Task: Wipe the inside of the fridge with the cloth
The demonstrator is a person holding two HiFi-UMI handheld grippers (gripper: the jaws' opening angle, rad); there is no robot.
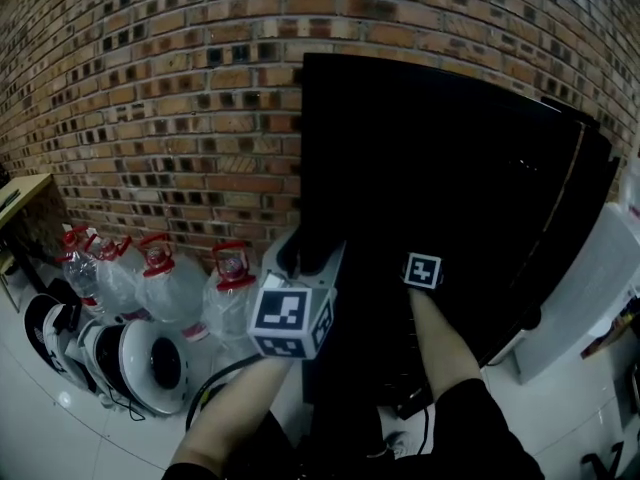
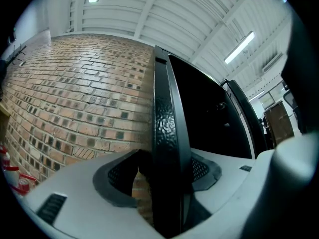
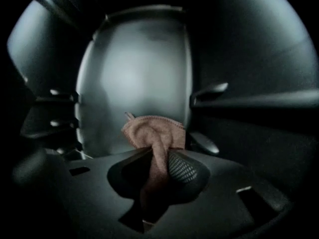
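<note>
The black fridge [image 1: 450,198] stands against a brick wall with its door swung out toward me. My left gripper [image 2: 167,171] is shut on the door's textured black edge [image 2: 167,118], one pad on each side; in the head view it sits at that edge [image 1: 300,263]. My right gripper [image 3: 159,161] is shut on a pink cloth [image 3: 154,133], which bunches out beyond the fingertips. It points into the dim fridge interior, toward the pale back wall [image 3: 134,78]. In the head view only its marker cube [image 1: 422,270] and the forearm show against the dark fridge.
Rail-like ledges [image 3: 209,89] stick out from the fridge's side walls. Several water jugs with red caps [image 1: 160,278] and a white round fan [image 1: 145,363] stand on the floor to the left. A wooden table [image 1: 20,193] is at far left and a white appliance [image 1: 590,288] at right.
</note>
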